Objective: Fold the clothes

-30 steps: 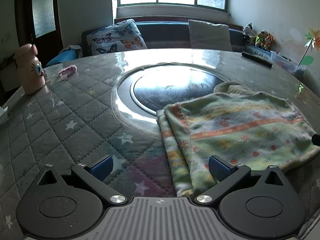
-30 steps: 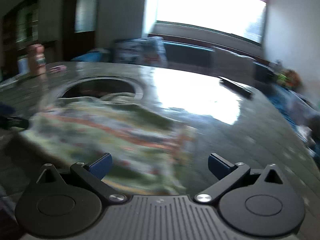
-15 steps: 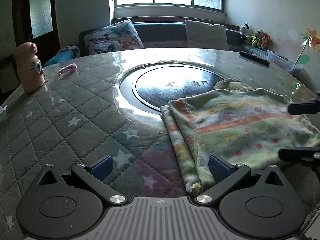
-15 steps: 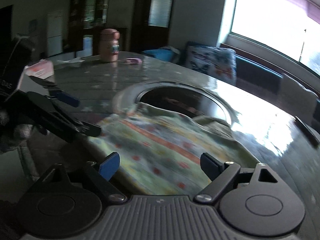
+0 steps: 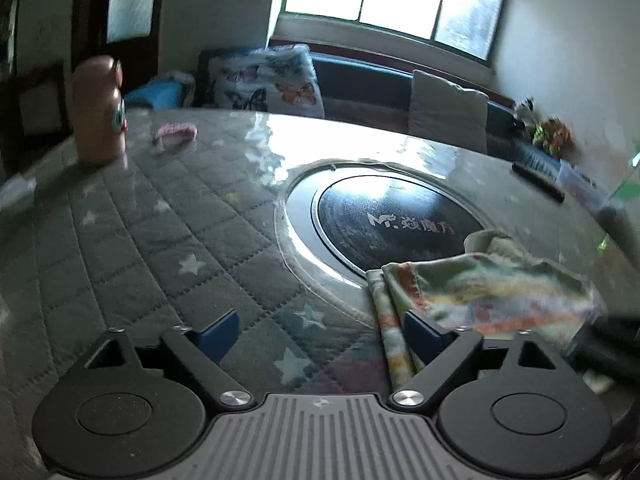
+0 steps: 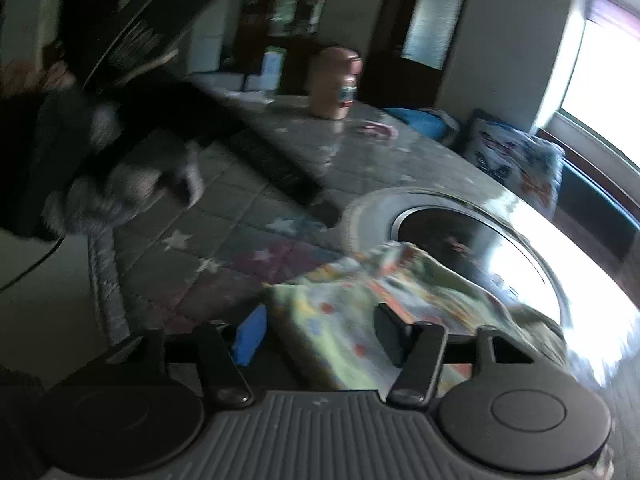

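A folded, pastel patterned garment (image 5: pixel 480 296) lies on the quilted round table, beside the dark round centre plate (image 5: pixel 396 220). My left gripper (image 5: pixel 316 330) is open and empty over the bare quilt, just left of the garment's folded edge. The right gripper's dark body (image 5: pixel 608 344) shows blurred at that view's right edge, at the garment. In the right wrist view my right gripper (image 6: pixel 320 336) is open with the garment's near edge (image 6: pixel 340 320) lying between its fingers. The picture is blurred.
A pink bottle with an eye (image 5: pixel 98 110) and a small pink item (image 5: pixel 176 134) stand at the far left of the table. A dark remote (image 5: pixel 538 180) lies far right. A sofa with cushions (image 5: pixel 288 80) is behind. The person's gloved left hand (image 6: pixel 120 176) shows in the right view.
The right gripper has swung around and come down over the garment's near edge, its fingers narrower than before. The left gripper has shifted left and tilted, off the garment.
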Action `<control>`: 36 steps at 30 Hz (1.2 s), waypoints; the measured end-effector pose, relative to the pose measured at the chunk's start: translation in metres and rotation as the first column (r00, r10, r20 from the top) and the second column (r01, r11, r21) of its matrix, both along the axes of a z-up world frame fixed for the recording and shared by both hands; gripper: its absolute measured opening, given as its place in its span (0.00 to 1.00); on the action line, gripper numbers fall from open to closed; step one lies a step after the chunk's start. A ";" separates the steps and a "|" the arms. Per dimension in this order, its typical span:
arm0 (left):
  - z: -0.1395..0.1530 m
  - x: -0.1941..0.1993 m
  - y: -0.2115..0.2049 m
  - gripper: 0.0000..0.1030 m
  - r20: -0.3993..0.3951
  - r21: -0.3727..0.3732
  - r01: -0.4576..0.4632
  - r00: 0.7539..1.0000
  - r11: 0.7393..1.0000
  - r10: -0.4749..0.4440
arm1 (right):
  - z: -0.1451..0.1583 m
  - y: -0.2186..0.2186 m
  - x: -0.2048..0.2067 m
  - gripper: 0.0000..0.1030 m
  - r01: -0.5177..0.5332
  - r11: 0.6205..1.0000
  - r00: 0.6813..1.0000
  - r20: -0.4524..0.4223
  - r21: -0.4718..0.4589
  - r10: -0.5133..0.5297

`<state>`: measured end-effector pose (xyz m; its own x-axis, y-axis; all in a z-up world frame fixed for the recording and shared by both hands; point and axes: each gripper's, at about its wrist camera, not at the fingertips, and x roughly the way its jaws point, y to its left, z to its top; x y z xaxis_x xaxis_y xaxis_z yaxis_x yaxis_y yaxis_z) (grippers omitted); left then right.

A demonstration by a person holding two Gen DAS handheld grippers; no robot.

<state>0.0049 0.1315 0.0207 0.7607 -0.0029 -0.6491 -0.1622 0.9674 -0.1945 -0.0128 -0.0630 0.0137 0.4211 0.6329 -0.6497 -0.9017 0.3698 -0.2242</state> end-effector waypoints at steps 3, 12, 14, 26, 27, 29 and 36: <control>-0.003 0.005 0.005 0.84 -0.019 -0.080 0.003 1.000 0.997 -0.005 | -0.008 0.012 -0.003 0.43 -0.032 0.999 0.999 0.012 -0.038 0.033; -0.011 0.019 -0.001 0.87 -0.061 -0.216 0.009 0.998 0.976 -0.023 | -0.005 0.011 0.001 0.11 -0.004 1.000 1.000 -0.014 0.004 0.004; -0.013 0.022 -0.002 0.86 -0.070 -0.246 0.009 0.997 0.969 -0.027 | 0.000 0.006 0.003 0.10 0.011 0.999 0.999 -0.031 0.037 -0.010; -0.019 0.048 -0.015 0.61 -0.113 -0.433 -0.007 0.993 0.901 -0.047 | 0.030 -0.035 0.011 0.09 0.081 0.979 0.994 -0.088 0.188 -0.066; -0.021 0.049 -0.016 0.50 -0.117 -0.441 -0.009 0.992 0.898 -0.047 | 0.030 -0.038 0.011 0.09 0.081 0.978 0.994 -0.091 0.193 -0.065; -0.023 0.050 -0.016 0.34 -0.122 -0.446 -0.013 0.991 0.895 -0.047 | 0.029 -0.042 0.011 0.09 0.077 0.978 0.994 -0.096 0.196 -0.059; -0.026 0.052 -0.017 0.14 -0.131 -0.450 -0.021 0.990 0.893 -0.043 | 0.027 -0.060 0.018 0.16 0.119 0.966 0.983 -0.167 0.228 -0.081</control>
